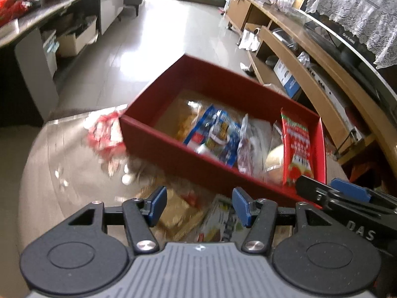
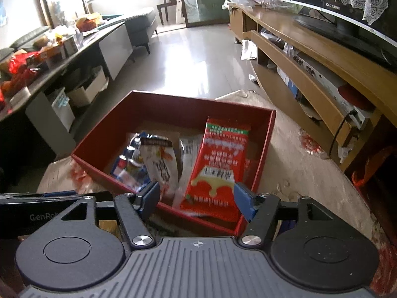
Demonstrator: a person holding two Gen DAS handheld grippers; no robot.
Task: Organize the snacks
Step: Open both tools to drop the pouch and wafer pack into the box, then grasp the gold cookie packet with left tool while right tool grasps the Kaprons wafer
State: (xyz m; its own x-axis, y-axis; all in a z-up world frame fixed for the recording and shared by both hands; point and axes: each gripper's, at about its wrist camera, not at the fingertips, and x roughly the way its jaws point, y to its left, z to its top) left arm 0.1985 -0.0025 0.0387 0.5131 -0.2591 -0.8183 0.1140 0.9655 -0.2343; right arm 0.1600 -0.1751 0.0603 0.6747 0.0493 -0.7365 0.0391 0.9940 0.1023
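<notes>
Several snacks, including the red packet (image 2: 218, 166), already lie in the red box (image 2: 173, 104) mid-frame; loose packets (image 1: 178, 211) remain on the table. Left tongs (image 1: 199, 207) and right tongs (image 2: 196, 198) are released, empty

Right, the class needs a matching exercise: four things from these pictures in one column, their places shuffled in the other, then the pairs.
1 red packet
2 blue packet
3 gold packet
4 TV

a on the wooden cabinet
b on the table, outside the box
c in the box, right end
d in the box, further left

Pairs: 1-c, 2-d, 3-b, 4-a
</notes>
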